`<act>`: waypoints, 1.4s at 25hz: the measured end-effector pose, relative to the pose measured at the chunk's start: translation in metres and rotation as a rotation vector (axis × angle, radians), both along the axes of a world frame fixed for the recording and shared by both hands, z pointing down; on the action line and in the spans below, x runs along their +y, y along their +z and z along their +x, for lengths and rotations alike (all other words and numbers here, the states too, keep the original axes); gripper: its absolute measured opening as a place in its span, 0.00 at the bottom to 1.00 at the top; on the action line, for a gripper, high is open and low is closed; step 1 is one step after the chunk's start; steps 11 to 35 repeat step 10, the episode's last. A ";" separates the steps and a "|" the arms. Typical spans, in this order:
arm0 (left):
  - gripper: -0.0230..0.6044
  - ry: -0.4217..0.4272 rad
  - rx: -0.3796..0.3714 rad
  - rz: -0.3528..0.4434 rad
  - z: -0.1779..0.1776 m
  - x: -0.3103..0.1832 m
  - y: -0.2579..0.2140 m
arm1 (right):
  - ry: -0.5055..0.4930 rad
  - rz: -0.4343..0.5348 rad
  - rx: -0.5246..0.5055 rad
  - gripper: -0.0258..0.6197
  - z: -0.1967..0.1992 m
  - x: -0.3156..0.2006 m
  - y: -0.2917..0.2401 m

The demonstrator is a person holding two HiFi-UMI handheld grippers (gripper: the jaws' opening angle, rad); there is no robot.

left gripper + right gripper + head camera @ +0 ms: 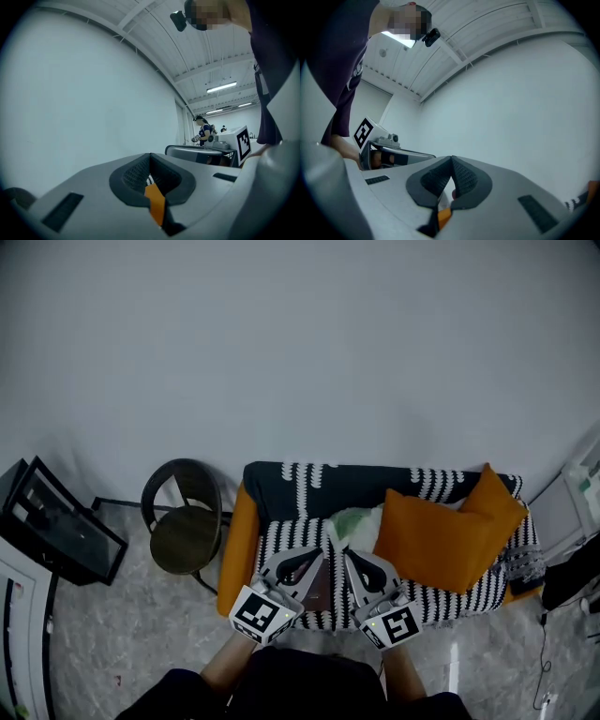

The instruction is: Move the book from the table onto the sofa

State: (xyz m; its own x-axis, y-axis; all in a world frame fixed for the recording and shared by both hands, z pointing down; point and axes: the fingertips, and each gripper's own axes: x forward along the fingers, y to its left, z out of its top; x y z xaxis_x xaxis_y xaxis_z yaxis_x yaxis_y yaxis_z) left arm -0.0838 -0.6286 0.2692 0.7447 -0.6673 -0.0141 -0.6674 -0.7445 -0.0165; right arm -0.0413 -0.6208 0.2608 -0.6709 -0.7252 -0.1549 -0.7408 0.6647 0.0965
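In the head view my two grippers hang side by side over the front of a sofa [469,601] with a black-and-white striped cover. The left gripper [307,559] and right gripper [356,559] are both shut and hold nothing. Between them a flat dark brown thing [322,589], seemingly the book, lies on the sofa seat, partly hidden by the jaws. In the left gripper view the shut jaws of the left gripper [150,164] point level at a white wall. The right gripper view shows the right gripper [451,161] the same way, with only slivers of orange and stripes below its jaws.
Two orange cushions [450,532] lean on the sofa's right half, a pale green cloth [356,519] beside them. A round dark chair [187,526] stands left of the sofa, a black glass stand [56,531] farther left. A person [204,131] stands far off at a bench.
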 end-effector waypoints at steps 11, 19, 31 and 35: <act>0.06 0.015 0.006 0.033 0.002 -0.003 -0.013 | 0.004 0.037 -0.003 0.07 -0.003 0.003 -0.011; 0.06 0.015 0.006 0.033 0.002 -0.003 -0.013 | 0.004 0.037 -0.003 0.07 -0.003 0.003 -0.011; 0.06 0.015 0.006 0.033 0.002 -0.003 -0.013 | 0.004 0.037 -0.003 0.07 -0.003 0.003 -0.011; 0.06 0.015 0.006 0.033 0.002 -0.003 -0.013 | 0.004 0.037 -0.003 0.07 -0.003 0.003 -0.011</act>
